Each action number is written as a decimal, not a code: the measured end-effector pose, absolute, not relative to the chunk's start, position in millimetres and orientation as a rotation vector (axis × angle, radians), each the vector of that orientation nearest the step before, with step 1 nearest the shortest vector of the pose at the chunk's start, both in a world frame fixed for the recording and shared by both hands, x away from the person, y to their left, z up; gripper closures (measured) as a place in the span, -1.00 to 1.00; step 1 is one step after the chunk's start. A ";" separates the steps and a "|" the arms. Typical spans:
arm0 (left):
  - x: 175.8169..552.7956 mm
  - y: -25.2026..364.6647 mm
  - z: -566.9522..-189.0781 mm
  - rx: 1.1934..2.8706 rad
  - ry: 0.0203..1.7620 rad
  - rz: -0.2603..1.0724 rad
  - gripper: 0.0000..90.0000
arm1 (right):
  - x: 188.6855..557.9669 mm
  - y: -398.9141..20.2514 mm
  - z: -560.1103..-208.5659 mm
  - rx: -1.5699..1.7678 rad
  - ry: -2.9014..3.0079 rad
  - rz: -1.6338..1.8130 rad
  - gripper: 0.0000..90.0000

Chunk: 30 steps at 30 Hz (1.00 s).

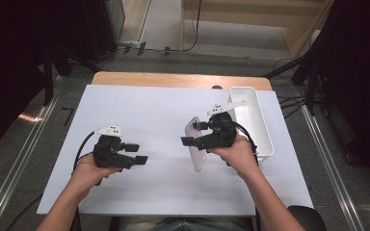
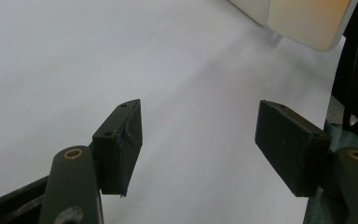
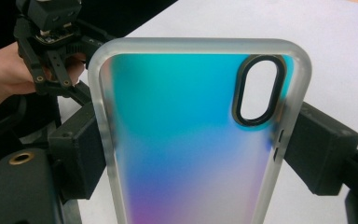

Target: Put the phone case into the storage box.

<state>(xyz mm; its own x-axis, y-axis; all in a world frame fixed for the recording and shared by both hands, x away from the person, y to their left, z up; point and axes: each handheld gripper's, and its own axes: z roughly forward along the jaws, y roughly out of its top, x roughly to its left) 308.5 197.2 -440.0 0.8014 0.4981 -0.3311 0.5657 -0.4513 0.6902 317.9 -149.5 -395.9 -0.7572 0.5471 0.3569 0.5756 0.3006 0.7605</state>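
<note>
A translucent phone case with an oval camera cutout shows iridescent teal to violet in the right gripper view. My right gripper is shut on it, one black pad on each long edge, and holds it on edge just above the white table sheet. To the left, my left gripper hovers low over the sheet with its jaws wide apart and nothing between them. A rounded corner of the phone case appears at the top right of the left gripper view.
A long white bin lies along the table's right side, just behind the right gripper. The white sheet covers a wooden table whose far edge shows. Dark stands and cables surround the table on the floor.
</note>
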 end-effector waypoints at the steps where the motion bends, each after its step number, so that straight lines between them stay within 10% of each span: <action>1: 307.4 197.4 -440.6 2.132 0.791 -0.108 -0.30 | 318.1 -150.8 -395.3 -1.074 -2.509 -1.491 -0.67; 30: 294.0 207.8 -446.1 2.153 0.766 -0.115 -0.37 | 321.4 -198.5 -370.6 -1.056 -2.523 -1.543 -0.67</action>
